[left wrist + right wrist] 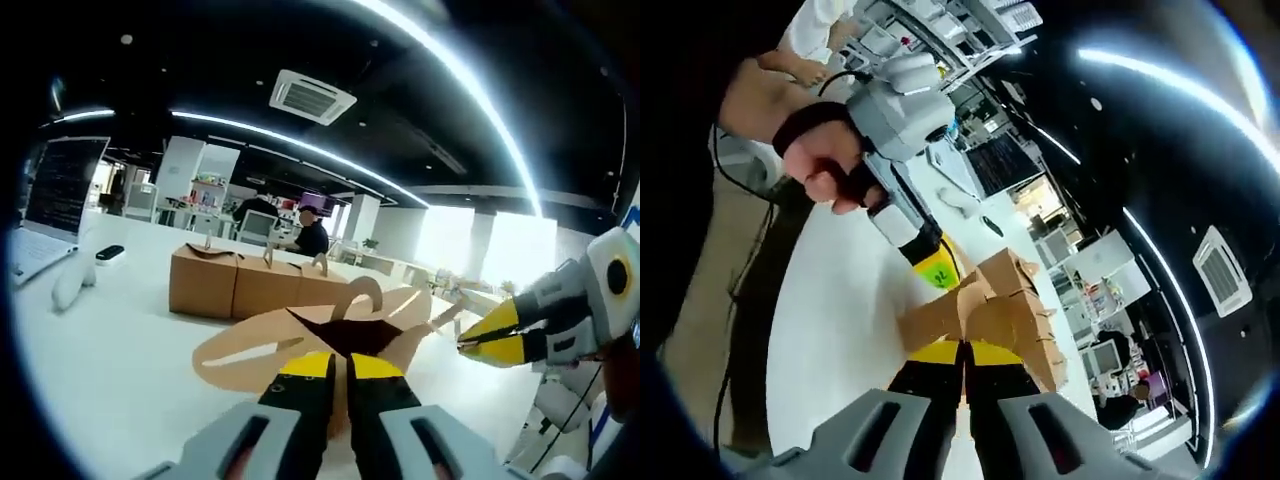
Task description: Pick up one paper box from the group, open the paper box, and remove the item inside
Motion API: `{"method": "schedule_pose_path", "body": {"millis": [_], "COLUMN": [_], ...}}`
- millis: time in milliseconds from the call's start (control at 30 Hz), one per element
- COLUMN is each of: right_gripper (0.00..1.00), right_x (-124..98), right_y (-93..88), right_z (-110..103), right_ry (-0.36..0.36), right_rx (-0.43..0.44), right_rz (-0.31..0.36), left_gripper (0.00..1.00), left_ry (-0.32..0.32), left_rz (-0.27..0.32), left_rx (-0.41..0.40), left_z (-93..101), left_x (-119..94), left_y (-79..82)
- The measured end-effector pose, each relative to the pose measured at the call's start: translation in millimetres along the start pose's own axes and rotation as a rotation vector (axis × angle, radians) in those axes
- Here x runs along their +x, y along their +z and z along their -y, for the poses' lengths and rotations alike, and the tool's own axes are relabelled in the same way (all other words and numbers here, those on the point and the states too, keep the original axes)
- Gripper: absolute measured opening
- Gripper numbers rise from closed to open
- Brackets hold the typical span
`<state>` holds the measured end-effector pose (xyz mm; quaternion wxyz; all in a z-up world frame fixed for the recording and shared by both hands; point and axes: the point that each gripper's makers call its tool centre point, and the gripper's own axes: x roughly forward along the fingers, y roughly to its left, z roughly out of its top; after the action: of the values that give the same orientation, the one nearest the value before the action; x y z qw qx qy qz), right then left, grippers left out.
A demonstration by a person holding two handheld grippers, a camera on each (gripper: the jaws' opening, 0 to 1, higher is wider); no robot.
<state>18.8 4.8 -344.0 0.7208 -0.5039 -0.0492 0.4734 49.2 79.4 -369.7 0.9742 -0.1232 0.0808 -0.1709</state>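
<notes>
A brown paper box [400, 312] is held above the white table [110, 370] with its top flaps spread and a dark opening in the middle. My left gripper [340, 368] is shut on its near flap. My right gripper [490, 340] comes in from the right, shut on the tip of a side flap. In the right gripper view, my right gripper [962, 352] clamps the box [985, 315], and my left gripper [935, 272], held by a hand, grips it from the far side. The group of closed boxes [240, 282] stands behind. Whatever is inside is hidden.
An open laptop [55, 200], a white object [75, 285] and a small black object [110, 254] lie at the table's left. A person [310, 236] sits at a desk far behind. In the right gripper view the table's edge [780, 300] drops to the floor.
</notes>
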Motion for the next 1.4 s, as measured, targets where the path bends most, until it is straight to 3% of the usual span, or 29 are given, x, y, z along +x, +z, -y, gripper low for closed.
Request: {"method": "schedule_pose_path", "body": {"millis": [300, 600, 1400], "right_gripper": [0.03, 0.03, 0.03], "right_x": [8, 16, 29], "right_y": [-9.0, -15.7, -28.0], "right_z": [-26, -38, -50], "right_ry": [0.071, 0.117, 0.214], "right_rx": [0.004, 0.001, -0.001], "right_rz": [-0.02, -0.038, -0.089], "left_gripper": [0.08, 0.08, 0.08], "left_ry": [0.01, 0.01, 0.001], "left_rz": [0.002, -0.005, -0.012], "left_rx": [-0.003, -0.008, -0.038], "left_z": [-5.2, -8.0, -8.6], "left_x": [-1, -1, 1], "left_y": [0.7, -1.0, -0.6]}}
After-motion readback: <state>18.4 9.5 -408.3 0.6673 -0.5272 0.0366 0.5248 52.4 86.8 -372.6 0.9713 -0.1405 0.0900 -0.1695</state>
